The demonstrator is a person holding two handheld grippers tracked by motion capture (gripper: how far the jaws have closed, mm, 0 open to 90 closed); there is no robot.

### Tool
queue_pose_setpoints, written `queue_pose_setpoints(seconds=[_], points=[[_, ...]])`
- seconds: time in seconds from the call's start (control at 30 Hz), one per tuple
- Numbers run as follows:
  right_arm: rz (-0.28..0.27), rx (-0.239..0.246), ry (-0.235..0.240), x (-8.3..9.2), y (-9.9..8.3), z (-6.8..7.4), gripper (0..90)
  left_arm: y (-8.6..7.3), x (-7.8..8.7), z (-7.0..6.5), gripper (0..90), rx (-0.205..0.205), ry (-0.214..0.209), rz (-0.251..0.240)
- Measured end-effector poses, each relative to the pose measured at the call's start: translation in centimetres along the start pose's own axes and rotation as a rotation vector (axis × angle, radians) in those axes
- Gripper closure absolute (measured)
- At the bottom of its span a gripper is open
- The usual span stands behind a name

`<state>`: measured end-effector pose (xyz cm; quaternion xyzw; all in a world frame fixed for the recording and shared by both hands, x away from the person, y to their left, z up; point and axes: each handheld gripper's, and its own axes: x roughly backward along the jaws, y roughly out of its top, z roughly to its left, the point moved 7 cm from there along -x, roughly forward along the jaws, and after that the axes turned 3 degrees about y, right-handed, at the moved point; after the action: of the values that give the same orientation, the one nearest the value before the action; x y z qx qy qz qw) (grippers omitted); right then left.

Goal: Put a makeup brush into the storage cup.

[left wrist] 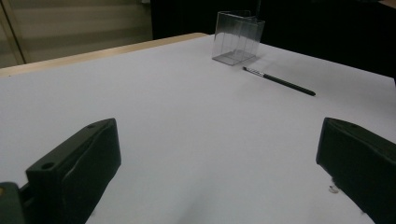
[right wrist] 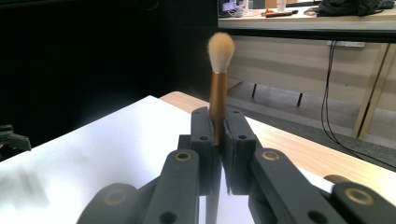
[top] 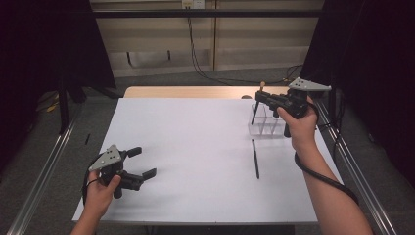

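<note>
high view: the right gripper (top: 260,96) clenches a brush (top: 256,106) over the clear box (top: 266,122) near the tabletop's (top: 195,161) far right corner; a black pen (top: 255,157) lies just in front of the box. the left gripper (top: 139,161) rests near the front left corner, jaws released.

left gripper view: 2 jaws wide apart, box (left wrist: 237,37) and pen (left wrist: 279,81) beyond.

right gripper view: jaws pinch the brush's gold ferrule (right wrist: 217,105), bristles up.

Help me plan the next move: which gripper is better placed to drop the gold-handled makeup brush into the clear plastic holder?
Right. The right gripper is shut on the gold-handled makeup brush, above the clear plastic holder. The left gripper is open and apart from it.
</note>
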<state>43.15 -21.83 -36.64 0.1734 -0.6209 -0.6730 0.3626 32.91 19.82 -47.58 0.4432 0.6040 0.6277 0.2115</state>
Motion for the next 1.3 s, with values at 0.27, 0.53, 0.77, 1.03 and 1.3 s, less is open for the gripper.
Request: queue_pose_setpoints(seconds=[0.27, 0.53, 0.77, 1.03, 1.3], points=[[-0.005, 0.001, -0.026, 0.0, 0.4, -0.8, 84.7, -0.3, -0.1, -0.2, 0.0, -0.03, -0.014, 0.015], [-0.008, -0.005, -0.045, 0.3, 0.9, -1.4, 84.7, -0.2, -0.1, -0.3, 0.0, -0.027, -0.019, 0.013], [-0.01, 0.005, -0.059, 0.3, 1.5, -1.9, 84.7, -0.2, -0.1, -0.2, 0.0, -0.034, -0.016, 0.017], [-0.003, 0.011, -0.089, -0.1, 1.7, -2.7, 84.7, -0.3, -0.2, -0.3, 0.0, -0.038, -0.019, 0.023], [-0.007, 0.015, -0.114, -0.2, 2.0, -3.3, 84.7, -0.3, -0.2, -0.3, 0.0, -0.034, -0.023, 0.024]])
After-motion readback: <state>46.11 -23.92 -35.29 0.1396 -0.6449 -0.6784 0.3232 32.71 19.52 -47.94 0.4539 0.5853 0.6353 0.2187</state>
